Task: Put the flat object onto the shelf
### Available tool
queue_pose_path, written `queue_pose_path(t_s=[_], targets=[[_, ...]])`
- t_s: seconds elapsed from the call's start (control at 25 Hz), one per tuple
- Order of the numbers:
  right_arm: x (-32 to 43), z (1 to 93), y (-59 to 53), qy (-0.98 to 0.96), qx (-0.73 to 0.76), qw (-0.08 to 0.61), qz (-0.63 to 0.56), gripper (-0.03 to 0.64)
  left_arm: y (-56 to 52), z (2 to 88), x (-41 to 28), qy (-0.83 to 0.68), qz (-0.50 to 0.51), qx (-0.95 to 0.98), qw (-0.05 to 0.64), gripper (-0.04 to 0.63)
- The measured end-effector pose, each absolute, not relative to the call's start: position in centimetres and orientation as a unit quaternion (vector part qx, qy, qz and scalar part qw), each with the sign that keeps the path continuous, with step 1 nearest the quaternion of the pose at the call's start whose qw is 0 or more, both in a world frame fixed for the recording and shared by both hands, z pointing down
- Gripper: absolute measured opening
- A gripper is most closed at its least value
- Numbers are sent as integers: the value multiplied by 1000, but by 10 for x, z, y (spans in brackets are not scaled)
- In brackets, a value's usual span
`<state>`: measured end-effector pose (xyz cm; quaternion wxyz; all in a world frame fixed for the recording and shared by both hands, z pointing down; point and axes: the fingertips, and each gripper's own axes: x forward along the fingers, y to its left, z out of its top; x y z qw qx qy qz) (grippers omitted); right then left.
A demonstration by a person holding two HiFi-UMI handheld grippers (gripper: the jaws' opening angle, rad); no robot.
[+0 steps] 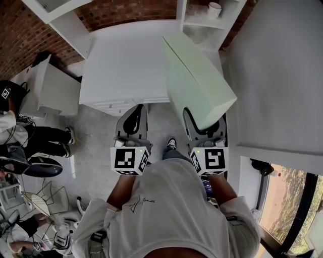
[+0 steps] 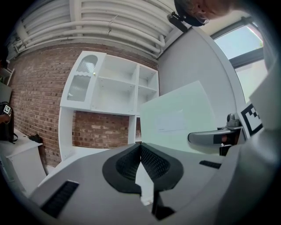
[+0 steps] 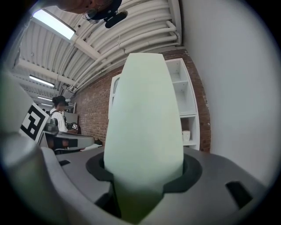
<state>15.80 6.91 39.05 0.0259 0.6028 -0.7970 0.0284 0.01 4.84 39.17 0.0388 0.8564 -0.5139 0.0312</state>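
Note:
The flat object (image 1: pixel 197 80) is a pale green slab, held on edge in my right gripper (image 1: pixel 204 127), which is shut on its lower end. Seen from the right gripper view, the flat object (image 3: pixel 145 127) rises from between the jaws of the right gripper (image 3: pixel 142 173) and hides most of the view. My left gripper (image 1: pixel 132 123) hangs beside it, shut with nothing in it; its pads (image 2: pixel 151 162) meet at the tip of the left gripper (image 2: pixel 140 151). The white shelf unit (image 1: pixel 212 22) stands ahead against a brick wall. The same shelf unit (image 2: pixel 114 90) (image 3: pixel 182 101) shows in both gripper views.
A white counter (image 1: pixel 126 65) runs below the shelves, and a white cup (image 1: pixel 215 8) (image 3: pixel 186 135) sits on one shelf. A white cabinet (image 1: pixel 50 90) and seated people (image 1: pixel 30 136) are at the left. A plain wall (image 1: pixel 277 70) bounds the right; a window (image 1: pixel 292 206) is lower right.

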Motion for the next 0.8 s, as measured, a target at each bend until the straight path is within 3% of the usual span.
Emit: queue_pose_path(t_s=[0.8], targets=[[171, 351, -28, -811, 584, 4, -11, 279, -50, 376, 11, -514, 8, 857, 29, 14]])
